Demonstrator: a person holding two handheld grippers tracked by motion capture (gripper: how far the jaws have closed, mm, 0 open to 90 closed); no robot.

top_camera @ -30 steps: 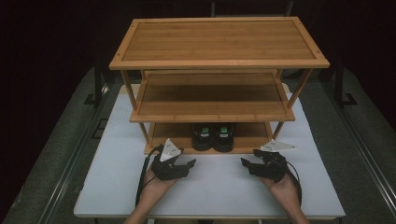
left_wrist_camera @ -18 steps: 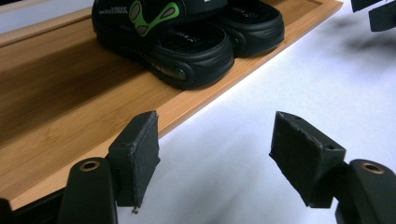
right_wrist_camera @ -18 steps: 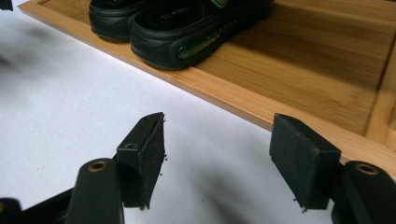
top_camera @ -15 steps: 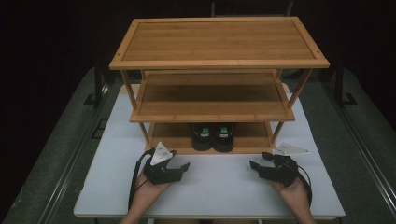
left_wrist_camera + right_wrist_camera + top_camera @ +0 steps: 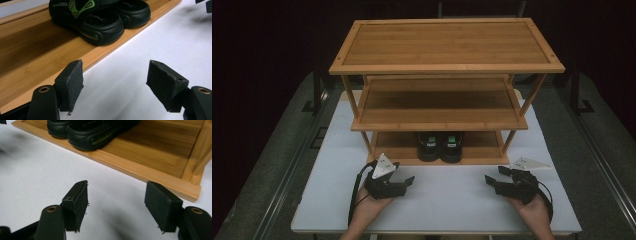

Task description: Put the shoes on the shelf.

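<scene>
1. One white table [image 5: 332, 165] carries one three-tier bamboo shoe rack [image 5: 447, 67]; its top and middle shelves are bare.
2. One pair of black slippers [image 5: 440, 146], two in count, sits side by side on the bottom shelf [image 5: 397, 150], near its middle, toes toward the person. A green marking shows on the slipper's strap [image 5: 80, 5] in the left gripper view.
3. Two grippers lie in the person's hands on the table in front of the rack. The left gripper [image 5: 404, 181] has just been opening its jaws; they stand spread with nothing between them. The right gripper [image 5: 495, 178] is likewise spread and empty.
4. Judged step: both hands sit clear of the shelf, with the slippers in place on it. A next move would call for reaching forward and closing the jaws on a slipper's edge.
</scene>
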